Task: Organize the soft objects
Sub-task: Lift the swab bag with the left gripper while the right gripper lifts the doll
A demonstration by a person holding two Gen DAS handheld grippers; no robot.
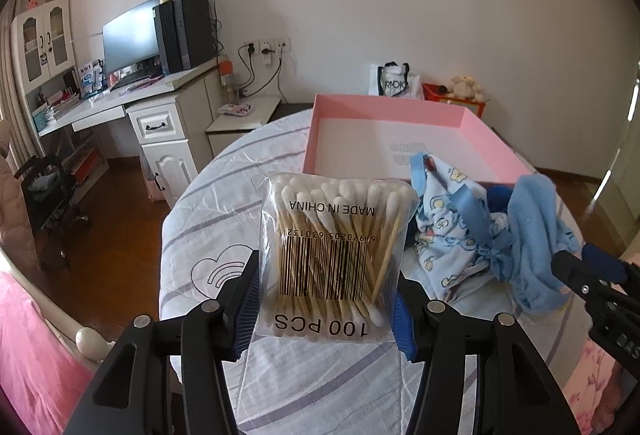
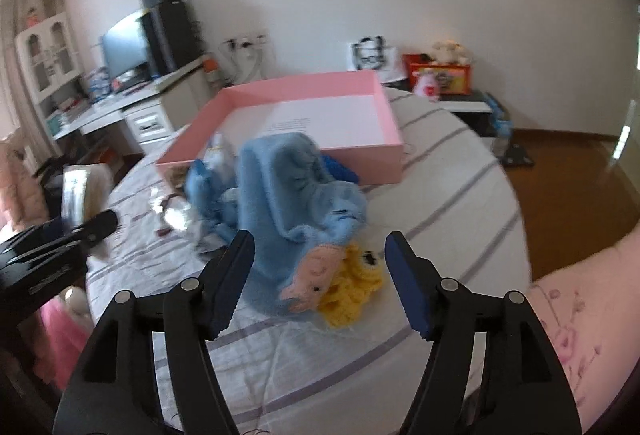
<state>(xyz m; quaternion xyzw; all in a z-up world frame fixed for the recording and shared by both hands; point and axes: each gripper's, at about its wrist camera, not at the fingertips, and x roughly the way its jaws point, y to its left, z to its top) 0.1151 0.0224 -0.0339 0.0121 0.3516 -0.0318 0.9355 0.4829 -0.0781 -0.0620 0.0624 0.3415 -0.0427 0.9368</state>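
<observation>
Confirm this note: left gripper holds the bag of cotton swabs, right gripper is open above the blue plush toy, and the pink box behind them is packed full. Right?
Not quite. The pink box is almost empty, its white floor bare, as the right wrist view shows. The rest stands: the left gripper holds the bag of cotton swabs, and the right gripper is open above the blue plush toy.

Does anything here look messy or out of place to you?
Yes. The pink box is nearly empty, while the soft things lie crumpled in front of it on the bed: a blue plush toy and patterned cloth. The left gripper holds a cotton swab pack, hardly a soft toy.
</observation>
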